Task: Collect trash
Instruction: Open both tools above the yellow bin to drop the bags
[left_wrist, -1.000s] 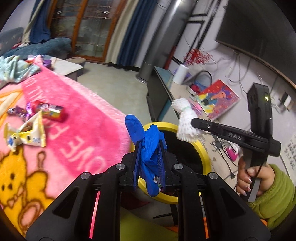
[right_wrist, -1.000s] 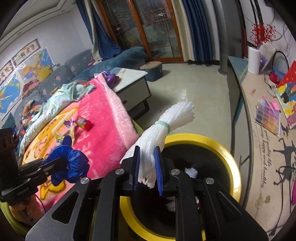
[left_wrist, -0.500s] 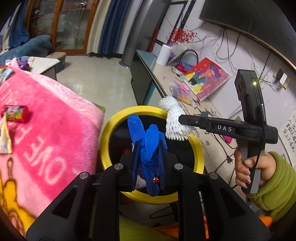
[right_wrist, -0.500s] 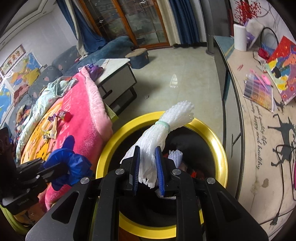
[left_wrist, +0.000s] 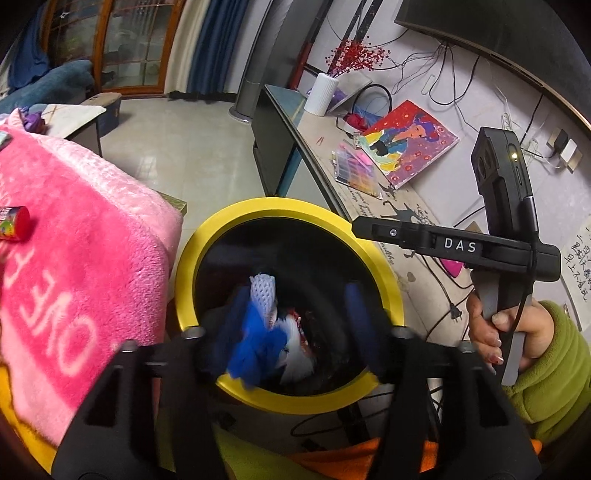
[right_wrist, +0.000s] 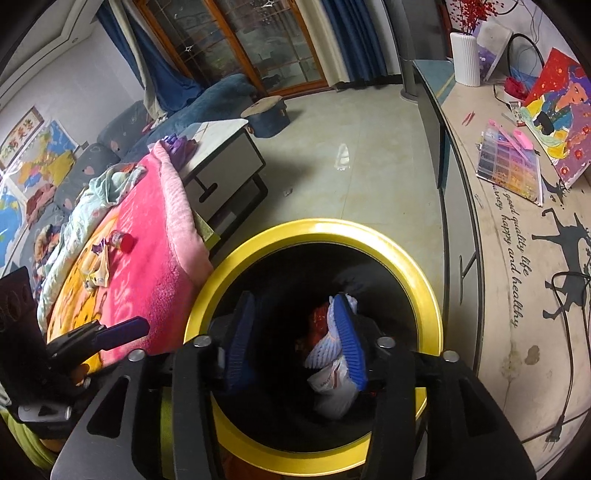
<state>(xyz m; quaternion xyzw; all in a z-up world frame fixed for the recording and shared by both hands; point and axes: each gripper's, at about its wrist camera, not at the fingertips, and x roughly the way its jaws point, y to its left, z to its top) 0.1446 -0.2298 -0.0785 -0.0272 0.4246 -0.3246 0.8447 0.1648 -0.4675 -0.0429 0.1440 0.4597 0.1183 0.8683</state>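
A black bin with a yellow rim stands beside the pink blanket. My left gripper is open above the bin; the blue crumpled trash is blurred, falling between its fingers. White foam netting lies inside the bin. My right gripper is open over the bin, empty; white netting and wrappers lie in the bin below it. The right gripper also shows from the side in the left wrist view.
The pink blanket holds a small red-capped can and a wrapper. A low cabinet stands behind. A shelf with a painting, bead box and white vase runs on the right.
Both grippers opened over the bin. The blue trash dropped from the left gripper and the white netting dropped from the right gripper into the bin.
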